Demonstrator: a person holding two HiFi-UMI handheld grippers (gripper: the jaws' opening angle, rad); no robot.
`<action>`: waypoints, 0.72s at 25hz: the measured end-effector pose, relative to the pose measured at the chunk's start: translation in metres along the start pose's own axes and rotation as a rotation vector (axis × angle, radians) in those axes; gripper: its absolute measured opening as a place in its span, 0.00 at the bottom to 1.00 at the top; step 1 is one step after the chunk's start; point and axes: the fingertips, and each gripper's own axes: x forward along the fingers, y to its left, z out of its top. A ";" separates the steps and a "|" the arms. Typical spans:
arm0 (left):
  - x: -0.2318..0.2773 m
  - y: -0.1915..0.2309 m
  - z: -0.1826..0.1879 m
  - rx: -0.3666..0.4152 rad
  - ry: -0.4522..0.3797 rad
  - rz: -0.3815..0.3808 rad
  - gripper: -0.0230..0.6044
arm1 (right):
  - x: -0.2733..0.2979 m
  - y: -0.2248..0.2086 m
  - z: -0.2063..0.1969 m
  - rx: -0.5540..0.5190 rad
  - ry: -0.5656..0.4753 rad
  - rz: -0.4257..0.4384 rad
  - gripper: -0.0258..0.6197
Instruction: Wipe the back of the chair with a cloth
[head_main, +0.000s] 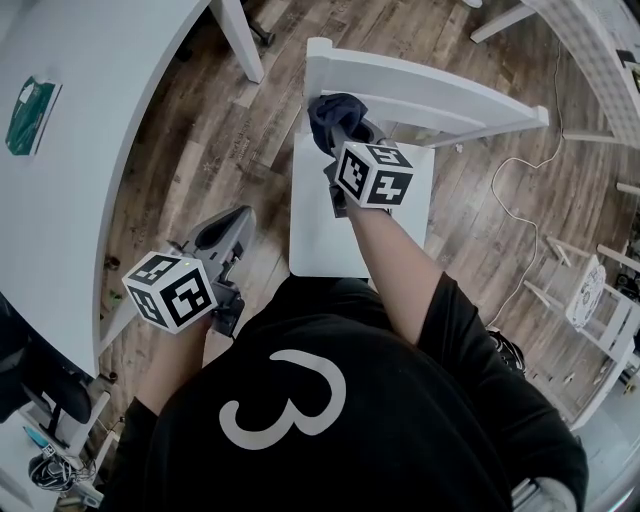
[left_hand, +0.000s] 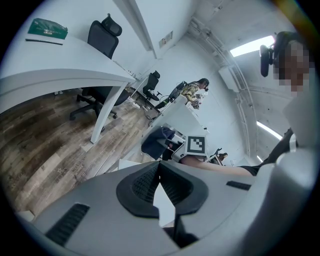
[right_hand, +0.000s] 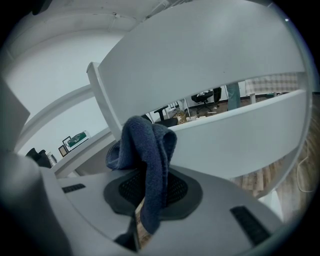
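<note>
A white chair stands in front of me, its backrest running across the far side of the white seat. My right gripper is shut on a dark blue cloth, which is bunched against the left end of the backrest's top rail. In the right gripper view the cloth hangs over the jaws, right in front of the wide rail. My left gripper is held low at the left of the seat, away from the chair, shut with nothing between its jaws.
A large white table fills the left, with a green booklet on it and a leg near the chair. A white cable trails over the wooden floor at right. Black office chairs stand further off.
</note>
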 end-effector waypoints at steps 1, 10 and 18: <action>0.000 0.000 0.000 0.001 0.001 0.000 0.06 | 0.000 -0.001 0.000 0.000 0.001 0.001 0.12; 0.008 -0.011 -0.003 0.009 0.009 -0.001 0.06 | -0.012 -0.025 0.002 0.017 0.001 -0.022 0.12; 0.026 -0.030 -0.010 0.018 0.027 -0.006 0.06 | -0.032 -0.062 0.005 0.024 -0.003 -0.051 0.12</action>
